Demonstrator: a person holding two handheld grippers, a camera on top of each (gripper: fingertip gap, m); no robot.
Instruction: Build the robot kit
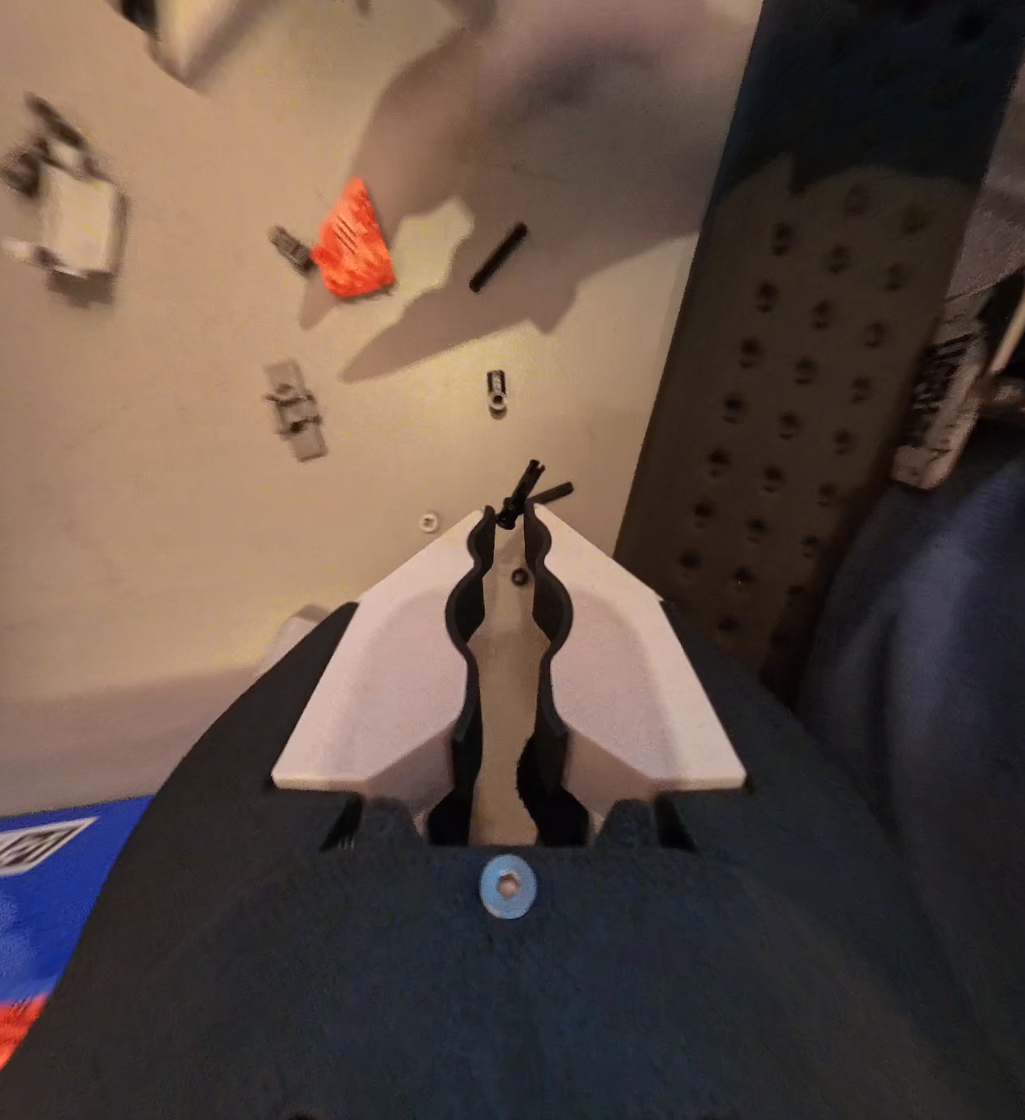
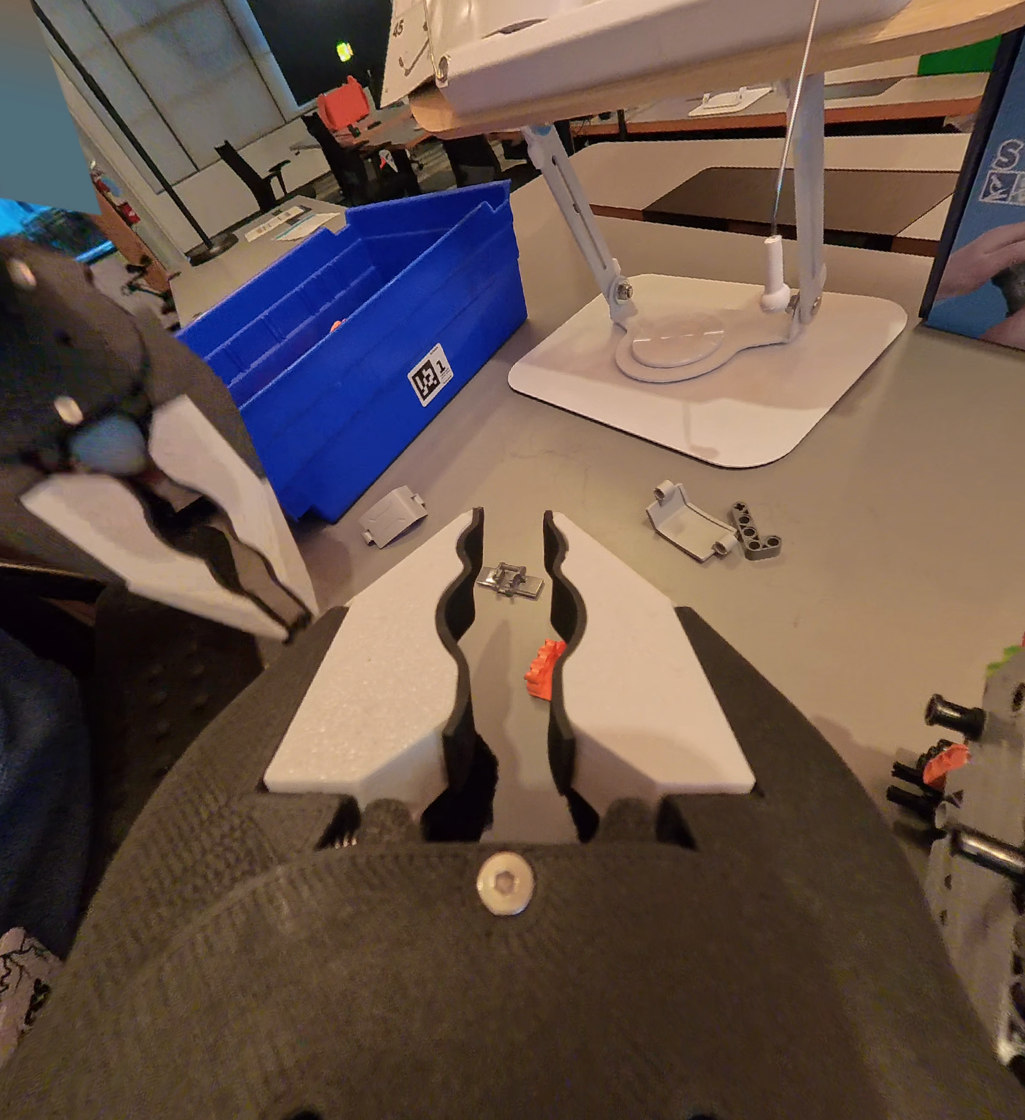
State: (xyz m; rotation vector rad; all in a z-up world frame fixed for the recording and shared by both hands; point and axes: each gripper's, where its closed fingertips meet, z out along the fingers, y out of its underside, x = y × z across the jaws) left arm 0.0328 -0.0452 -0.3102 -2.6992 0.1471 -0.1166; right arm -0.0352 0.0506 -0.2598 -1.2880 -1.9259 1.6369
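Left gripper (image 1: pixel 507 515): tips nearly together, pinching a small black pin piece (image 1: pixel 525 491) that sticks out past the tips; it is held above the beige table (image 1: pixel 164 515). On the table beyond it, a tiny pale ring (image 1: pixel 430 522) just beside the left fingertip, a small grey connector (image 1: pixel 497 394) farther off, a clear flat piece with a grey clip (image 1: pixel 293 409) to the left, then a black rod (image 1: pixel 497 257) and an orange ribbed piece (image 1: pixel 355 242) with a small dark part touching its left edge. View is blurred; a pale curved panel (image 1: pixel 73 227) lies far left. A dark perforated beam (image 1: pixel 801 394) runs up the right side.

Right gripper (image 2: pixel 513 527): fingers spread, holding nothing, hovering over the table. Between the fingers, the orange ribbed piece (image 2: pixel 543 670) lies against the inner side of the right finger, whether touching I cannot tell; the clear flat piece (image 2: pixel 510 580) lies nearer the tips. A grey panel (image 2: pixel 391 516) lies left of the tips, a grey curved panel (image 2: pixel 688 527) and a dark angled beam (image 2: pixel 755 533) to the right. Beyond: a blue bin (image 2: pixel 376 363), a white lamp base (image 2: pixel 710 376), a blue box (image 2: pixel 1013 212). A grey built assembly (image 2: pixel 1007 848) stands at the right edge. The left gripper shows at the left edge.
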